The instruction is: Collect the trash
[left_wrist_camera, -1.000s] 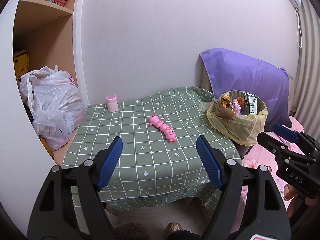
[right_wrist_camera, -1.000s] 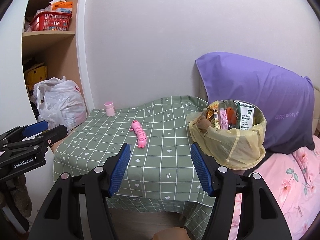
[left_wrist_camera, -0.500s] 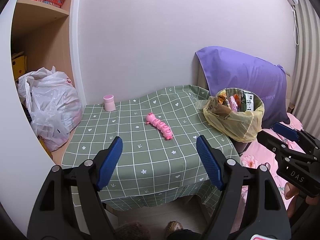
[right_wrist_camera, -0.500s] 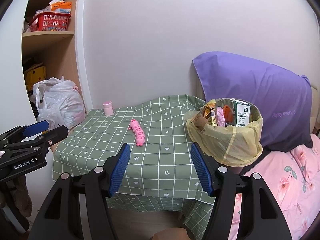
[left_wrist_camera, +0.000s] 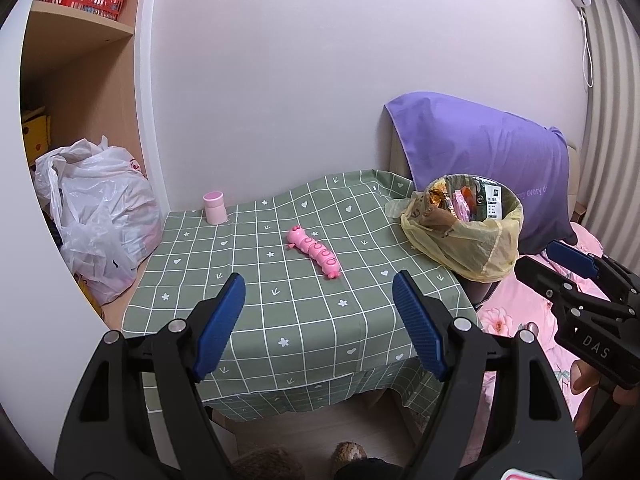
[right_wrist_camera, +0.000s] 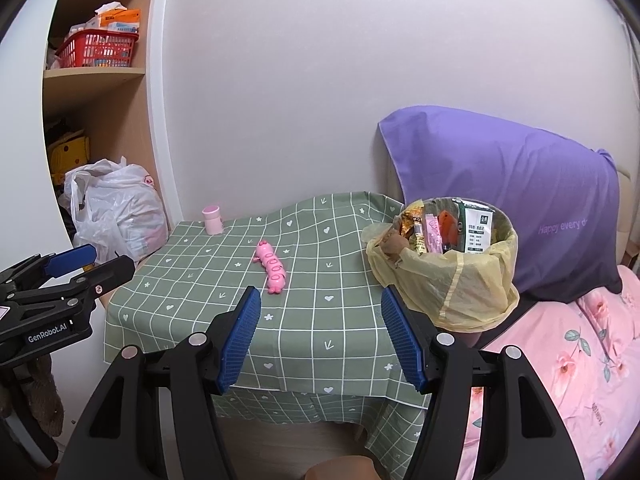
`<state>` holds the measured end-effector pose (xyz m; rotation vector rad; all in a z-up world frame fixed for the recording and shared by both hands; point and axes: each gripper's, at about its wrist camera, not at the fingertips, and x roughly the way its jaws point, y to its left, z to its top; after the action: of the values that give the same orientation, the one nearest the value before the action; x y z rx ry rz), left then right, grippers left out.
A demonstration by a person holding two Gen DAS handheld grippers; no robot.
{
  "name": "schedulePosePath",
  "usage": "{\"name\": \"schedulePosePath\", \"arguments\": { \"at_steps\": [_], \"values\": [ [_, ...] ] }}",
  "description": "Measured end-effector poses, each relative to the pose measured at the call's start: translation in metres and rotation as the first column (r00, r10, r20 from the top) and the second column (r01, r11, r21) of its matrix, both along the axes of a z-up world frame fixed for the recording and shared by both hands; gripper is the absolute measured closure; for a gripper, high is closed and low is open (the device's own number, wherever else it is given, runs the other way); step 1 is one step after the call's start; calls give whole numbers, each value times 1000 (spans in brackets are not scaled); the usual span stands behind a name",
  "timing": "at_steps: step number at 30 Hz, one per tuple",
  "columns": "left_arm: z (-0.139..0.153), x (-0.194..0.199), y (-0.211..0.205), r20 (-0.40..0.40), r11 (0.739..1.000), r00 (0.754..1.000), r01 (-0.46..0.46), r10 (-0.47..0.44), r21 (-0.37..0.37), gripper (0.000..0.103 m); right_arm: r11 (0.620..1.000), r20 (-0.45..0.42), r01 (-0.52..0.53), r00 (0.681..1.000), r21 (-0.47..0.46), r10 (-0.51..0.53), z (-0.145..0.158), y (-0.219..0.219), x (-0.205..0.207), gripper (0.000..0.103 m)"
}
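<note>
A bin lined with a yellow bag (left_wrist_camera: 476, 248) (right_wrist_camera: 460, 284) stands at the table's right edge, filled with several wrappers (right_wrist_camera: 440, 228). On the green checked tablecloth (left_wrist_camera: 280, 304) (right_wrist_camera: 320, 320) lie a pink caterpillar toy (left_wrist_camera: 316, 254) (right_wrist_camera: 272, 266) and a pink cup (left_wrist_camera: 215, 208) (right_wrist_camera: 212, 220). My left gripper (left_wrist_camera: 318, 320) is open, held back from the table's front edge with nothing between its fingers. My right gripper (right_wrist_camera: 320, 330) is open too, in front of the table and left of the bin. Each gripper shows at the edge of the other's view.
A stuffed white plastic bag (left_wrist_camera: 100, 220) (right_wrist_camera: 120, 212) sits left of the table under wooden shelves with a red basket (right_wrist_camera: 98, 50). A purple pillow (right_wrist_camera: 520, 200) leans on the wall behind the bin. Pink floral bedding (right_wrist_camera: 580, 360) lies to the right.
Both grippers have drawn back and a little upward from the table, so the table and bin look smaller. Both stay open and nothing on the table has moved.
</note>
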<state>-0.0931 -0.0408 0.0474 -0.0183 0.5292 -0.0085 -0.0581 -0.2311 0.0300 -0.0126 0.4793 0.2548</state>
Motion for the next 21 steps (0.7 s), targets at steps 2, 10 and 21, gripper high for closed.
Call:
{"name": "schedulePosePath", "arguments": {
  "at_steps": [2, 10, 21],
  "values": [
    [0, 0, 0, -1, 1000, 1000, -1, 1, 0, 31, 1000, 1, 0, 1000, -2, 0, 0, 0, 0, 44],
    [1, 1, 0, 0, 1000, 1000, -3, 3, -1, 31, 1000, -1, 0, 1000, -5, 0, 0, 2, 0, 44],
    [0, 6, 0, -7, 1000, 1000, -19, 19, -4, 31, 1000, -7, -3, 1000, -13, 3, 0, 3, 5, 44]
  ]
}}
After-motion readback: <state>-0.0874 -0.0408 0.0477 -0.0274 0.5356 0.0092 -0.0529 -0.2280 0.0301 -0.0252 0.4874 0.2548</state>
